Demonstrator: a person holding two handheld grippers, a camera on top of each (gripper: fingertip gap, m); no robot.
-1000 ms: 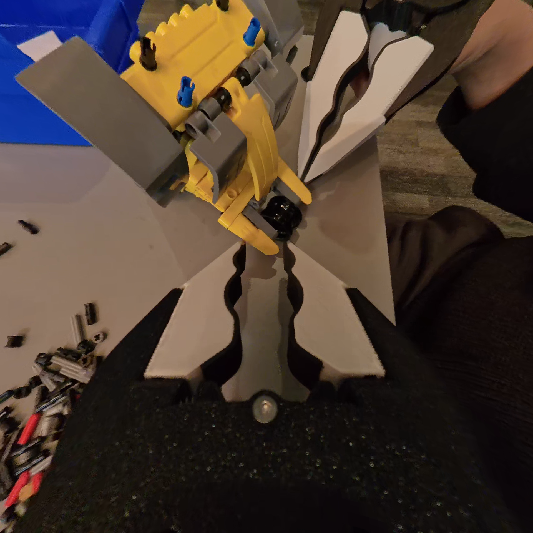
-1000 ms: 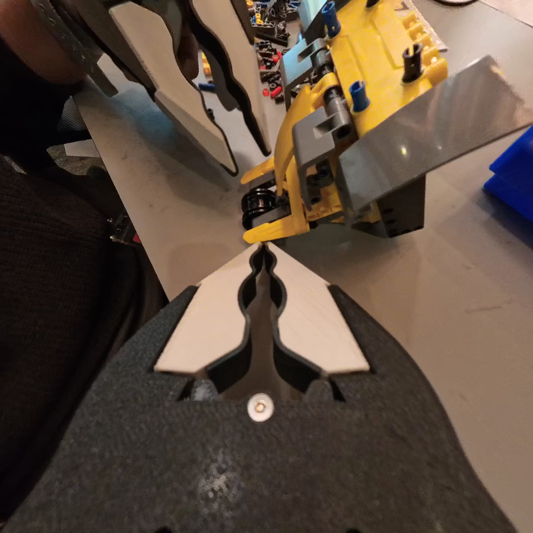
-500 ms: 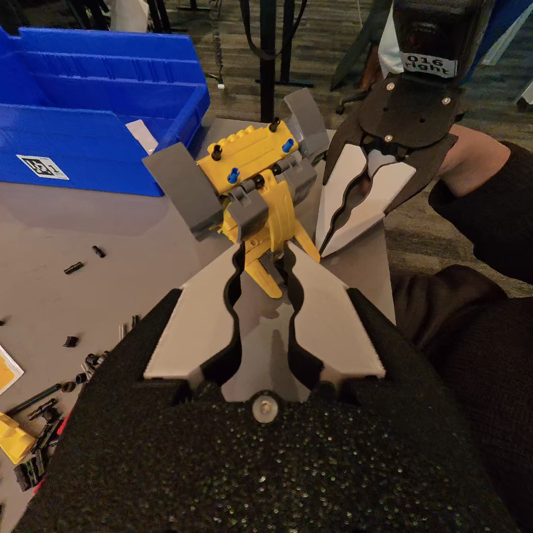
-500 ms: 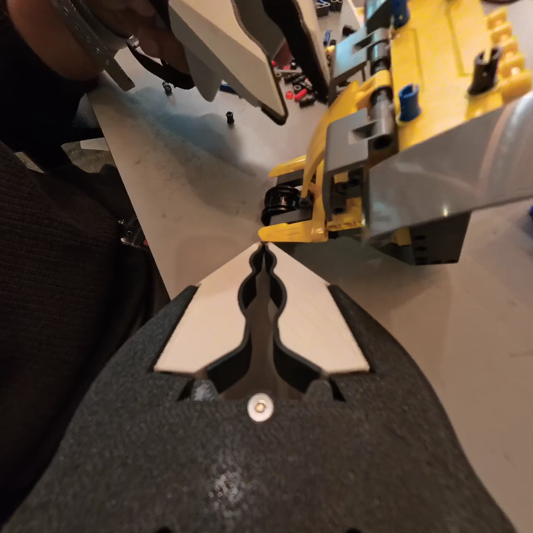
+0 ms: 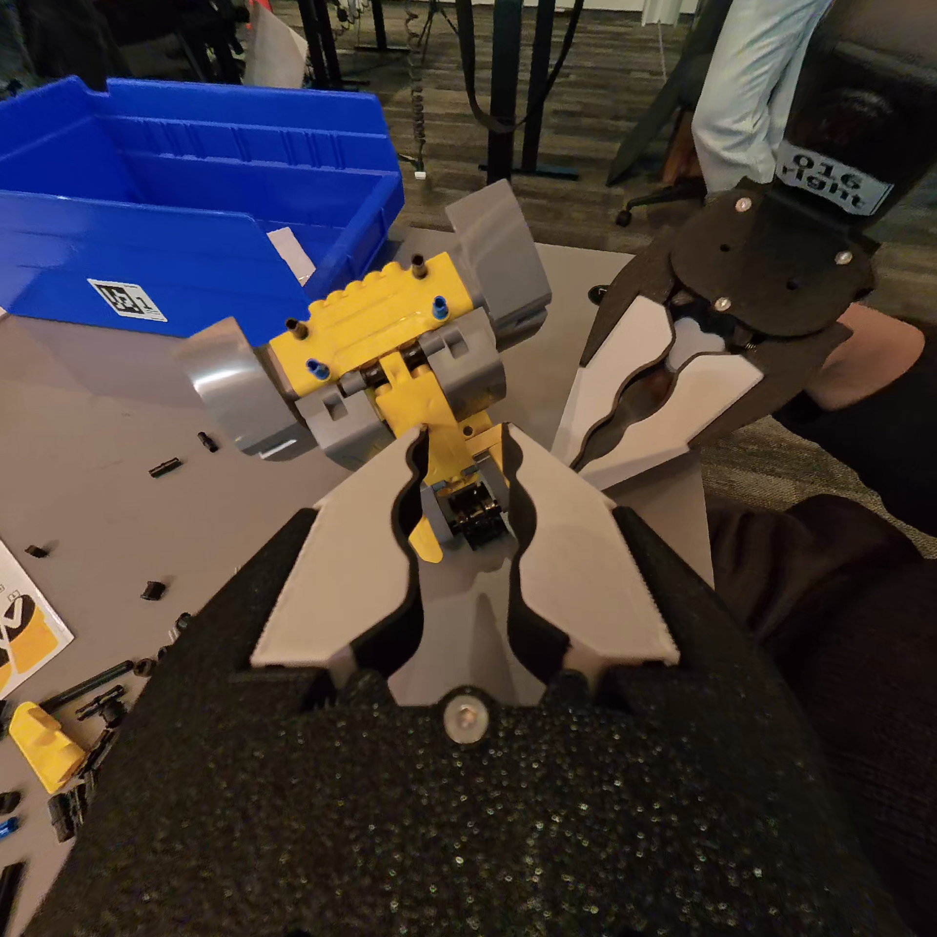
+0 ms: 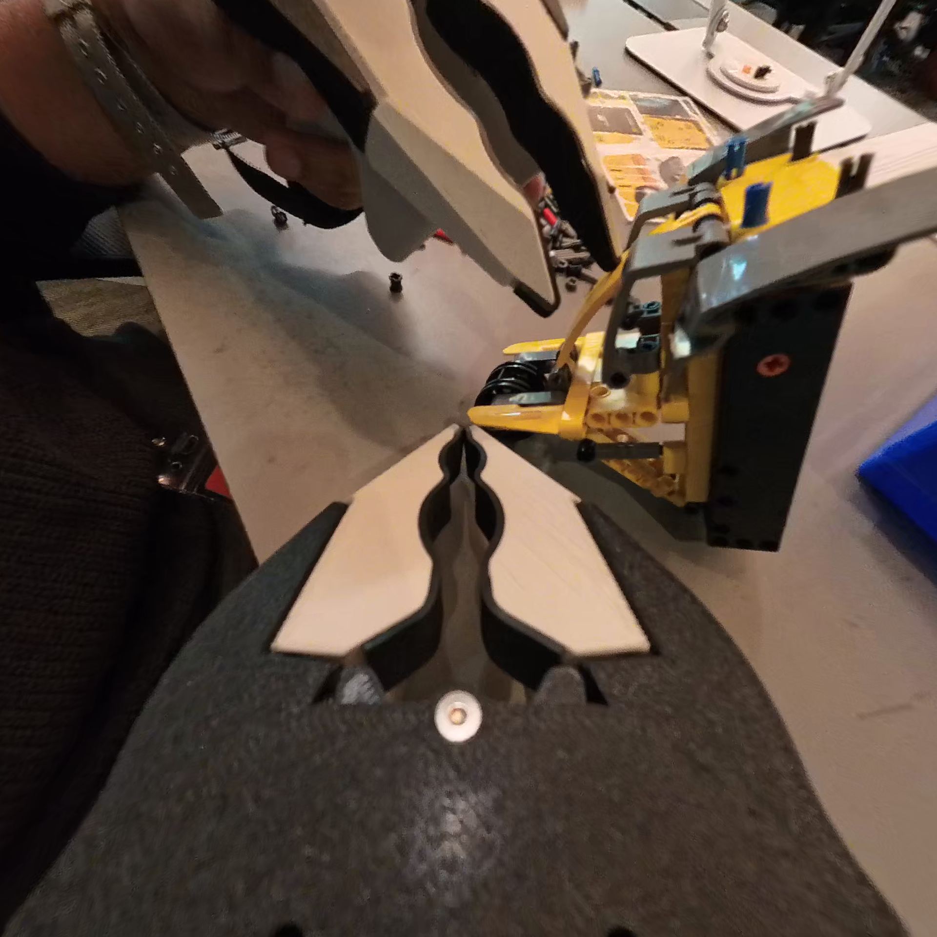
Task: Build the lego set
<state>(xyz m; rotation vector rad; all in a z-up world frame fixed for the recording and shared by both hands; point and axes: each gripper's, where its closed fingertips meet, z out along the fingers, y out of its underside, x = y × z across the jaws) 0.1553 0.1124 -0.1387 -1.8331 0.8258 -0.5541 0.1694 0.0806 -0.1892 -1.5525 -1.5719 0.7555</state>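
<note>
A yellow and grey brick-built vehicle model (image 5: 385, 324) stands on the grey table (image 5: 101, 405). It has two curved grey side panels and a small black wheel (image 5: 476, 512) at its near end. My left gripper (image 5: 465, 431) is open and hovers over that end, with the yellow arm and the black wheel showing between its fingers. My right gripper (image 6: 464, 431) is shut and empty, its tip just short of the model's (image 6: 699, 421) yellow front blade and near the black wheel (image 6: 512, 380). It also shows in the left wrist view (image 5: 575, 464), right of the model. The left gripper (image 6: 575, 286) hangs above the model's front.
A blue bin (image 5: 203, 203) stands behind the model on the left, and its corner (image 6: 902, 481) shows at the right. Loose small parts (image 5: 66, 760) and a sticker sheet (image 5: 25, 634) lie at the left. Printed sheets (image 6: 649, 127) and a white stand base (image 6: 735, 66) lie farther back. The table edge is at the right, by a person's dark clothing. The grippers' ends are close to 6 cm from one another.
My left gripper has risen and drawn back, still open, so the model's near end now lies between its fingers. My right gripper has stayed shut and shifted a little lower beside the model.
</note>
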